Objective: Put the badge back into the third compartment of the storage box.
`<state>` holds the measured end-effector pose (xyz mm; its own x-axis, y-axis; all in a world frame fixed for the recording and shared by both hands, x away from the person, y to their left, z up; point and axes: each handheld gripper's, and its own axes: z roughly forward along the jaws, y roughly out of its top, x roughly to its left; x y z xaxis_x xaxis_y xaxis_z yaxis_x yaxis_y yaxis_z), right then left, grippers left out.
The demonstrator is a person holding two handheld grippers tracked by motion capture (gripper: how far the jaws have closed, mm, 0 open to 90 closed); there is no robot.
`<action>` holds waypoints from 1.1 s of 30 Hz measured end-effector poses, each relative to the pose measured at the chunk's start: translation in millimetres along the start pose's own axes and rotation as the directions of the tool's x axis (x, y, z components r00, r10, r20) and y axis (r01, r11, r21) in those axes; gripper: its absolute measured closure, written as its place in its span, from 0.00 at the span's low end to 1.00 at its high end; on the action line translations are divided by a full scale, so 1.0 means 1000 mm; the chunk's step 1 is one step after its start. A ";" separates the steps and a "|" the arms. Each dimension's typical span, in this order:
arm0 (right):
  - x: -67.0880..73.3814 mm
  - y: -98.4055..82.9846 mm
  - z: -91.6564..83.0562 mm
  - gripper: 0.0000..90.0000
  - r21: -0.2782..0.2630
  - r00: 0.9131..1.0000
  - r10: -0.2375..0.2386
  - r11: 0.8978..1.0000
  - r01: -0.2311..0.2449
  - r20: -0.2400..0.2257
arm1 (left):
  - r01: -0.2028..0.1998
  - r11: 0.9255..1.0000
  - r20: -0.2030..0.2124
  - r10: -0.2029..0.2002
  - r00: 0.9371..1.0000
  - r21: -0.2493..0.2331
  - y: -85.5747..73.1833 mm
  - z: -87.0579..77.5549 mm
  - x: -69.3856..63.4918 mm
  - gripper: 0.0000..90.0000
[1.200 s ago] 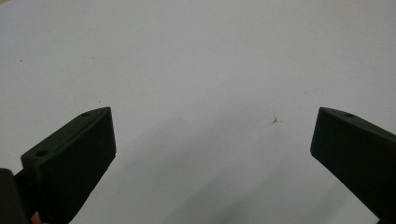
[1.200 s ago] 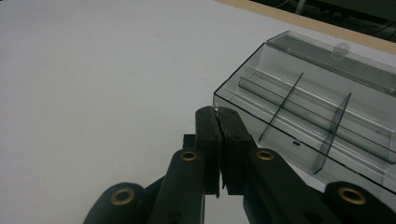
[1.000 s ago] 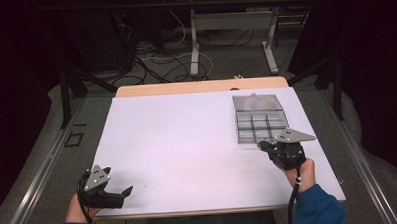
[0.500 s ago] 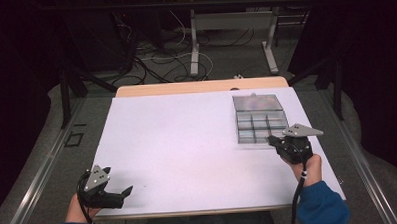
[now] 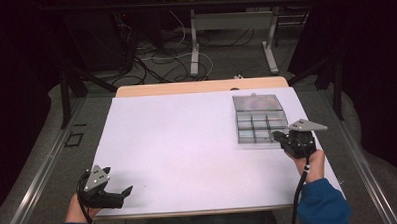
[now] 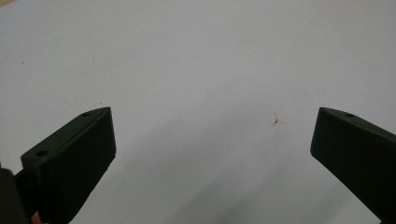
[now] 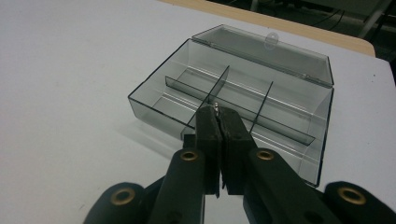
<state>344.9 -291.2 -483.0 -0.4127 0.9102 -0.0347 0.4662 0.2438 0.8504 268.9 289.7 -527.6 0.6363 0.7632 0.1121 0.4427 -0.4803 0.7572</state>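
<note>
Jaws of my right gripper [image 7: 218,108] pinch a tiny metal pin [image 7: 216,104]. I have carried it from the near edge of the clear compartment box [image 5: 259,121] over its near compartments, ready to drop. My left gripper [image 5: 120,195] rests open.

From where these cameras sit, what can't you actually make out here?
- The tiny silvery item pinched at the right gripper tips: too small to identify in the right gripper view.
- The same item in the high view: hidden under the right gripper.
- Contents of the clear compartment box: too small to tell from the high view.
- The near right corner of the compartment box: covered by the jaws in the right gripper view.
</note>
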 end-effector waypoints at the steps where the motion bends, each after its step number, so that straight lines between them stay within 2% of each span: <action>1: -0.001 0.000 0.000 0.98 0.000 1.000 -0.003 1.000 0.003 0.003 | 0.000 1.000 -0.001 0.000 1.000 0.000 0.000 0.000 0.000 0.00; 9: -0.011 0.001 0.002 0.98 -0.007 1.000 0.007 1.000 -0.006 0.023 | -0.003 1.000 -0.004 0.003 1.000 0.000 0.000 0.000 0.000 0.00; 12: -0.014 0.003 0.001 0.98 -0.006 0.999 0.029 1.000 -0.029 0.022 | -0.003 1.000 -0.003 0.003 1.000 0.000 0.000 0.000 0.000 0.00; 23: -0.021 0.006 0.009 0.98 -0.020 0.998 0.014 1.000 -0.012 0.066 | -0.004 1.000 -0.005 0.004 1.000 0.001 0.000 0.000 0.000 0.00; 32: -0.025 0.012 0.016 0.98 -0.016 0.997 0.012 1.000 -0.011 0.071 | -0.003 1.000 -0.004 0.003 1.000 -0.002 0.000 0.001 0.000 0.00; 33: -0.025 0.013 0.017 0.98 -0.017 0.997 0.023 1.000 -0.022 0.070 | -0.004 1.000 -0.005 0.003 1.000 -0.003 0.000 0.001 0.000 0.00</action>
<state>374.8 -305.1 -480.2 -0.3464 0.9367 -0.0514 0.4617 0.2179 0.8599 269.4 289.0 -528.3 0.6348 0.7637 0.1179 0.4387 -0.4818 0.7586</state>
